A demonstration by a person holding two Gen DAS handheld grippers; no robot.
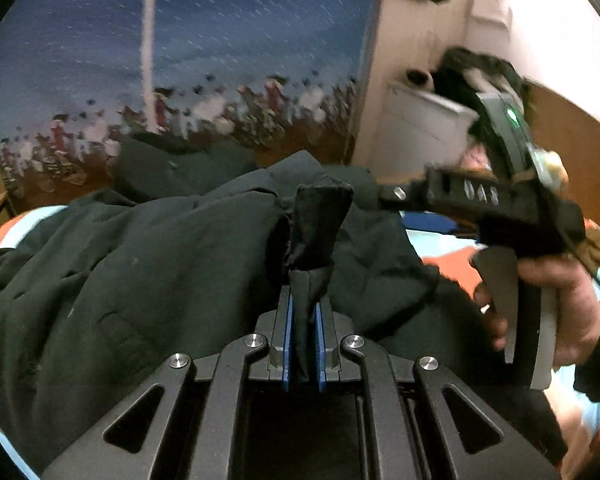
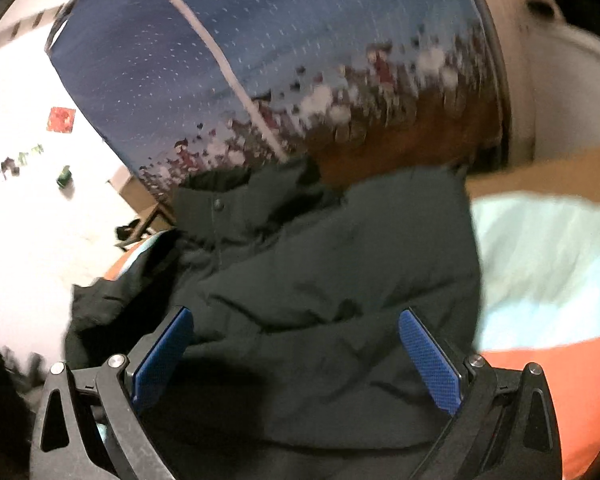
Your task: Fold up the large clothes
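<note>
A large dark padded jacket (image 1: 160,256) lies crumpled on a bed with a pale blue and orange cover (image 1: 452,256). My left gripper (image 1: 303,312) is shut on a fold of the jacket's fabric, which sticks up between the blue pads. My right gripper (image 2: 296,336) is open, its blue pads (image 2: 428,360) spread just above the jacket (image 2: 320,280), holding nothing. The right gripper also shows in the left wrist view (image 1: 396,194), held by a hand at the right, its fingertips at the jacket's far edge.
A blue curtain with a red and white patterned hem (image 1: 180,60) hangs behind the bed. A white appliance (image 1: 424,120) stands at the back right. The bed cover (image 2: 540,260) lies bare to the jacket's right. A pale floor (image 2: 40,220) shows at the left.
</note>
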